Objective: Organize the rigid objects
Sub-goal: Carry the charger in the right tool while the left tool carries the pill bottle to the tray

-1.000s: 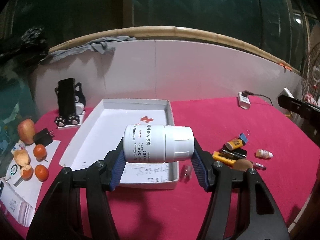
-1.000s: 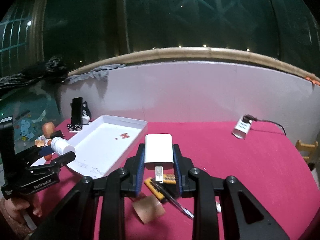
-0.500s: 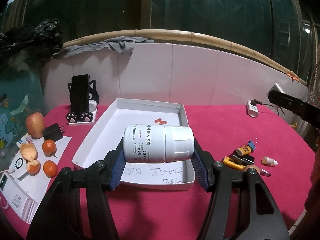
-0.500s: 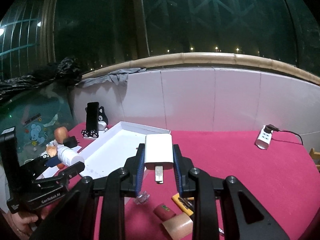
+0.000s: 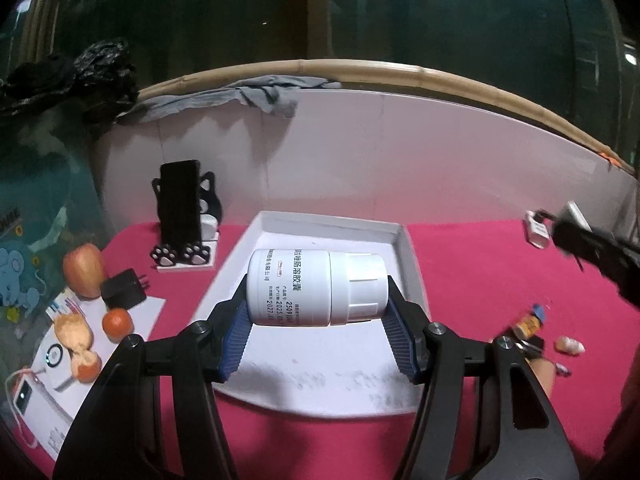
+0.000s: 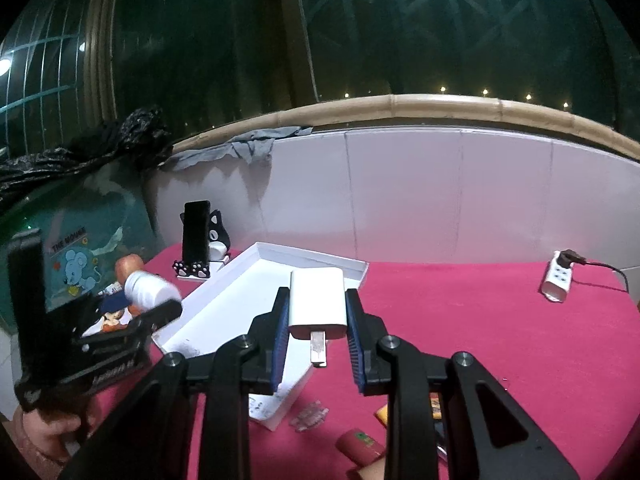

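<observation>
Soft red cloth, shiny plastic, smooth white card.

The table (image 5: 472,264) wears a fuzzy red cloth that does not shine. The tray (image 5: 412,256) near its back edge looks like smooth white card. The bottle (image 5: 316,288) is shiny white plastic with a ridged cap. The charger (image 6: 318,300) is smooth white plastic with a dull metal prong. Both grippers, left (image 5: 318,336) and right (image 6: 316,340), are matt black plastic with bumpy blue rubber pads (image 5: 236,340). The wall (image 6: 440,196) is smooth white tile. The rail (image 6: 440,106) on top looks like bamboo, and a wrinkly grey rag (image 5: 260,96) hangs on it.
</observation>
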`<state>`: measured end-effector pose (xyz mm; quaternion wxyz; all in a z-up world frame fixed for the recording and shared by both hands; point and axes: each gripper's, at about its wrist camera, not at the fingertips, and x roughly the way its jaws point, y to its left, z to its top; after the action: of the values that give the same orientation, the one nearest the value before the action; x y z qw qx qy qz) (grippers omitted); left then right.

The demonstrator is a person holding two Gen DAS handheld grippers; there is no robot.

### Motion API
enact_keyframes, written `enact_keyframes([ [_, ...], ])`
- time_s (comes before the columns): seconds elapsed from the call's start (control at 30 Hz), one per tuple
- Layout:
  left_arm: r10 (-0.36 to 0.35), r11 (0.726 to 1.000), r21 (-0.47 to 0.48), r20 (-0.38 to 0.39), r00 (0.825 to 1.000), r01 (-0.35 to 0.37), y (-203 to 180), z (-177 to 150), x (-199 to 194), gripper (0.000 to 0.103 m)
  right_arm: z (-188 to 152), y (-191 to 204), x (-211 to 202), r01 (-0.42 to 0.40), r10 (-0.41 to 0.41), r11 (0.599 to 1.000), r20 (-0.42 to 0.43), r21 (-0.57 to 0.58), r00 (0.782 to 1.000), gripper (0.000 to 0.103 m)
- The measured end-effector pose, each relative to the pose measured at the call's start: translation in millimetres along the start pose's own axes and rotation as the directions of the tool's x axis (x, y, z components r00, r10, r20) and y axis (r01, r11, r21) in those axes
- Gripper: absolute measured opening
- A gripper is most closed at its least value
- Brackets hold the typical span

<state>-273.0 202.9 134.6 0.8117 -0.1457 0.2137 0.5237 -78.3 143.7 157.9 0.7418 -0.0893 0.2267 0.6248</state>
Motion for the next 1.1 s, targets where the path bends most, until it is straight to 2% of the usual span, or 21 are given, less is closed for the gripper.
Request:
enact_keyframes([
  [0.3,0.056,0.996,-0.061,-0.092,0.994,-0.062,36,19,50,0.060,4,16,40,-0.015,0.014,1.000,-0.048,-0.004,0.999,0.025],
  [0.47,0.078,0.996,-0.032,-0.125,0.989,-0.082,33,17,73,0.060,2,25,61,-0.020,0.019,1.000,-0.070,-0.009,0.997,0.025],
  [0.6,0.057,0.998,-0.024,-0.161,0.985,-0.062,27,22,95,0.060,0,35,87,-0.025,0.024,1.000,-0.107,-0.007,0.994,0.025],
  [0.7,0.054,0.998,-0.029,-0.200,0.978,-0.061,24,25,115,0.060,-4,43,108,-0.014,0.011,1.000,-0.143,-0.022,0.990,0.025],
  [0.9,0.103,0.995,0.018,-0.257,0.961,-0.102,15,19,144,0.060,-20,41,139,-0.003,0.004,1.000,-0.235,0.006,0.972,0.025],
  [1.1,0.160,0.987,0.071,-0.345,0.925,-0.144,10,4,175,0.060,-39,39,165,0.010,-0.003,1.000,-0.327,0.020,0.945,0.025],
])
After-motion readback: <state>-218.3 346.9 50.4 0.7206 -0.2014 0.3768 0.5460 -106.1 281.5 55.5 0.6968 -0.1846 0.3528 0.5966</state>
